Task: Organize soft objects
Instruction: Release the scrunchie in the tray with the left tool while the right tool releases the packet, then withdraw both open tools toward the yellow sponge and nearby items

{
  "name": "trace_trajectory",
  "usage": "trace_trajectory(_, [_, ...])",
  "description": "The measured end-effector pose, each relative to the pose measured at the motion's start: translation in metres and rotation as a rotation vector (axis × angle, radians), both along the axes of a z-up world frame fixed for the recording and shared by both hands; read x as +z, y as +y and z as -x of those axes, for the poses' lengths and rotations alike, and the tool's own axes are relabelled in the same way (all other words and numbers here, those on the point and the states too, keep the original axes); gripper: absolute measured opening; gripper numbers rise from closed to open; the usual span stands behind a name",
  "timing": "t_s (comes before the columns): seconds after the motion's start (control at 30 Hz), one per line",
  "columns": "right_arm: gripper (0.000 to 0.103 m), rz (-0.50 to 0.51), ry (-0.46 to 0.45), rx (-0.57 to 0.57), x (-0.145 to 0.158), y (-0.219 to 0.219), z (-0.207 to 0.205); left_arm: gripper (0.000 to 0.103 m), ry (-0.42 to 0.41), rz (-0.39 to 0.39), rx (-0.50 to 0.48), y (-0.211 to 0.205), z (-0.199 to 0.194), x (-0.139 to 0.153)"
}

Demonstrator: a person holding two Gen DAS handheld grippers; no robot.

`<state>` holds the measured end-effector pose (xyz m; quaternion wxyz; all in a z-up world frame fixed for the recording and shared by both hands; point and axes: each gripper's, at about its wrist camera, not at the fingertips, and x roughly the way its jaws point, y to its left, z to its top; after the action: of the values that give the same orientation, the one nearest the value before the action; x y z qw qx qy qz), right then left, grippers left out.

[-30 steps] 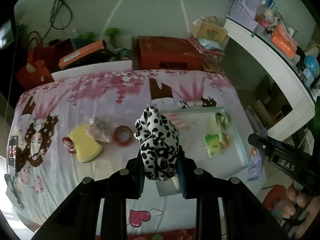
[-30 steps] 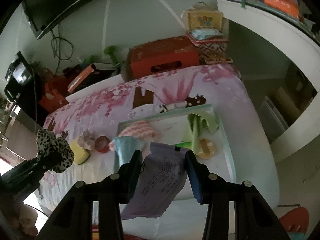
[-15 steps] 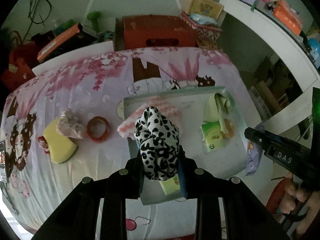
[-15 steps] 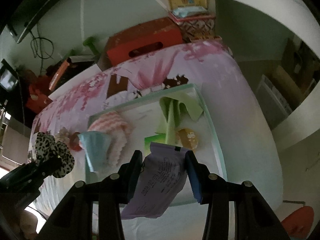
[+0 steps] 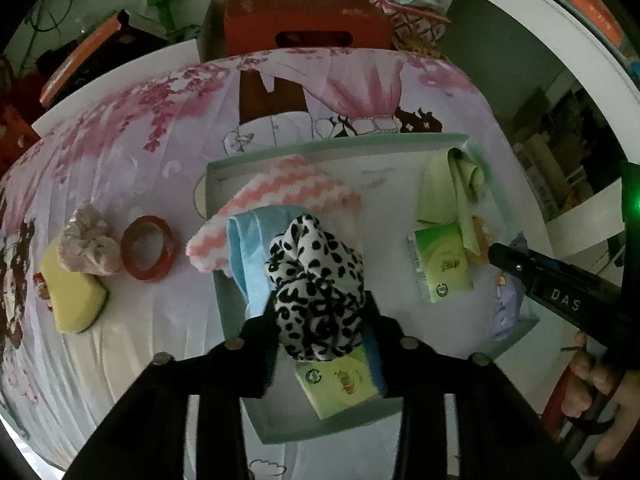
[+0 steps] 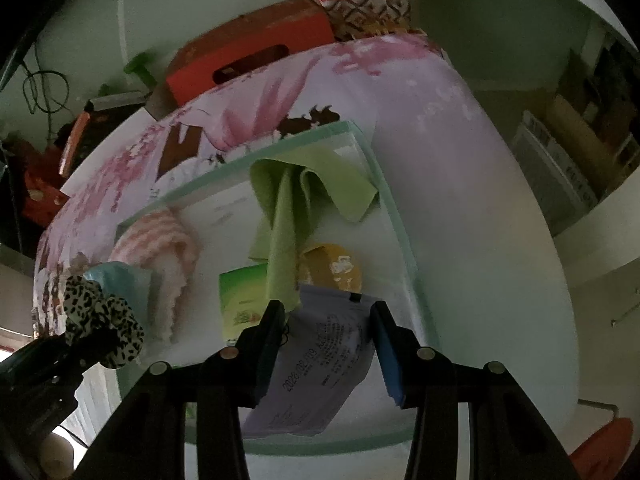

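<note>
My left gripper (image 5: 322, 320) is shut on a black-and-white spotted scrunchie (image 5: 318, 284) and holds it above the pale green tray (image 5: 320, 148). My right gripper (image 6: 328, 336) is shut on a pale purple packet (image 6: 320, 364) over the tray's near right part (image 6: 384, 184). In the tray lie a pink-and-white cloth (image 5: 288, 192), a blue cloth (image 5: 248, 240), a green cloth (image 5: 448, 184) and green tissue packs (image 5: 442, 264). A pink scrunchie (image 5: 88, 240) lies on a yellow sponge (image 5: 72, 296) left of the tray.
A red tape ring (image 5: 148, 248) lies between the sponge and the tray. The table has a pink patterned cloth (image 5: 140, 120). A red box (image 5: 304, 20) stands behind it. A white shelf (image 5: 540, 20) runs along the right.
Both grippers have moved forward and down towards the tray. The left one, with the scrunchie, has shifted right from the tray's left edge to above its near left part.
</note>
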<state>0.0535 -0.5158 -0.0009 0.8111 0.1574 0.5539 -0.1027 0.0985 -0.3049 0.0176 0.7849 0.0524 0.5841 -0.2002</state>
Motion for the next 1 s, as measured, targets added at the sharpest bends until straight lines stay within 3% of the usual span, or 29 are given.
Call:
trace_trajectory(0.07, [0.049, 0.002, 0.010, -0.002, -0.004, -0.002, -0.002, 0.063, 0.000, 0.007, -0.008, -0.002, -0.001, -0.002])
trace_trajectory(0.23, [0.055, -0.002, 0.018, -0.004, -0.009, -0.005, -0.007, 0.076, -0.003, 0.013, -0.024, -0.004, -0.002, -0.001])
trace_trajectory(0.3, [0.068, -0.003, 0.020, -0.002, -0.009, -0.004, -0.008, 0.079, -0.011, 0.002, -0.019, -0.003, -0.003, 0.000])
trace_trajectory(0.37, [0.069, -0.003, 0.018, 0.001, -0.008, -0.003, -0.008, 0.086, -0.017, -0.011, -0.010, -0.001, -0.003, 0.001])
trace_trajectory(0.43, [0.083, -0.004, 0.017, 0.010, -0.007, -0.001, -0.007, 0.092, -0.024, -0.014, 0.000, 0.003, -0.003, 0.003])
trace_trajectory(0.57, [0.091, 0.003, 0.009, 0.028, -0.002, 0.007, -0.007, 0.092, -0.036, -0.025, 0.016, 0.011, -0.002, 0.009])
trace_trajectory(0.63, [0.103, 0.007, 0.008, 0.035, 0.000, 0.011, -0.006, 0.093, -0.046, -0.027, 0.026, 0.016, -0.002, 0.013])
trace_trajectory(0.77, [0.103, 0.027, 0.000, 0.049, 0.007, 0.018, -0.003, 0.099, -0.069, -0.033, 0.064, 0.029, 0.001, 0.020])
trace_trajectory(1.0, [0.103, 0.062, -0.003, 0.064, 0.024, 0.031, 0.007, 0.099, -0.091, -0.043, 0.110, 0.054, 0.008, 0.033])
